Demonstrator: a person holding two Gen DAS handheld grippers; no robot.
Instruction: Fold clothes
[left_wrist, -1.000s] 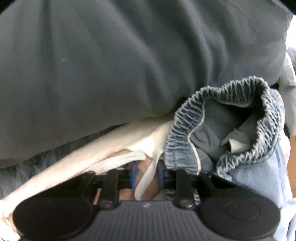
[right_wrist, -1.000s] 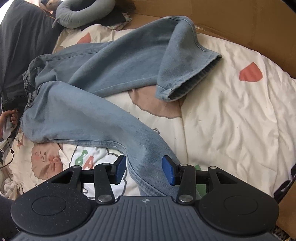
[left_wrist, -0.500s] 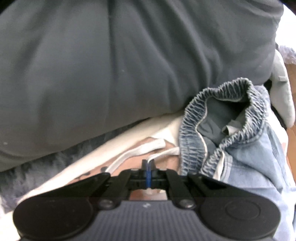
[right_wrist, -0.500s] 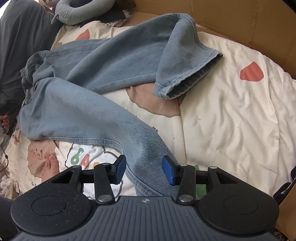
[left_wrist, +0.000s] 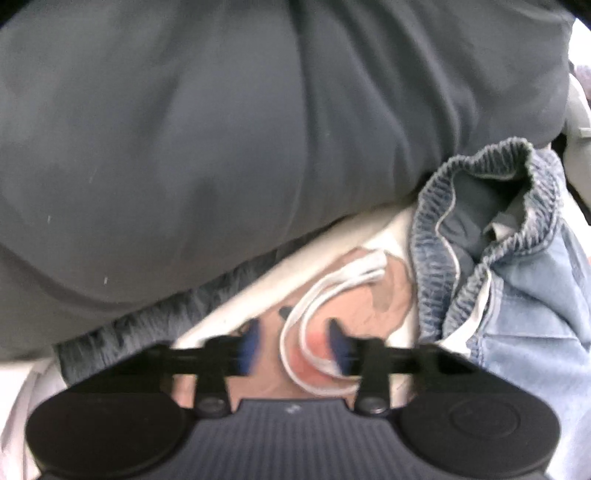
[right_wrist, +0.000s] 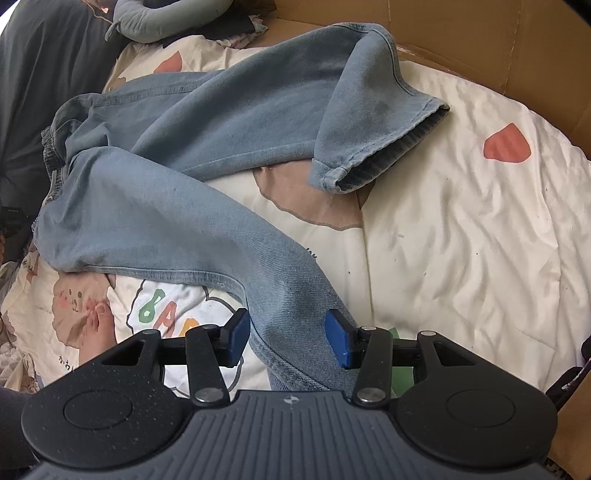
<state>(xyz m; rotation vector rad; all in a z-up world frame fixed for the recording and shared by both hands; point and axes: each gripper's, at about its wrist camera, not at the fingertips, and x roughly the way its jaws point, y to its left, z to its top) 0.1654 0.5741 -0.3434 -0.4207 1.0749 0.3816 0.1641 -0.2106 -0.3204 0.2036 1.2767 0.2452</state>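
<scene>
- Left tongs (left_wrist: 293, 345): jaws have just been opening and now stand apart, blurred blue pads either side of the white drawstring (left_wrist: 317, 295). The cord loops between them, lying slack on the printed bedsheet (left_wrist: 373, 291); nothing is pinched.
- Change from half a second ago: the same jaws were shut on that cord. Judged meaning: the drawstring is let go and this hand is free for a fresh hold.
- Just beyond the left tongs: the elastic waistband (left_wrist: 491, 206) of the jeans, bunched and gaping open, tucked against a large dark grey cushion (left_wrist: 221, 129).
- Compared with a second ago, the waistband sits farther from the left camera and higher in view, and more sheet shows.
- Right tongs (right_wrist: 287, 338): jaws parted, straddling the lower part of one jeans leg (right_wrist: 184, 236); whether the pads press on the denim I cannot tell.
- Right view is otherwise unchanged from the earlier frames.
- Jeans (right_wrist: 236, 122): spread unfolded across the bed, the other leg bent over with its cuff (right_wrist: 373, 162) toward the cardboard wall (right_wrist: 480, 37).
- Judged progress: folding proper is not yet begun; the legs are not yet laid together.
</scene>
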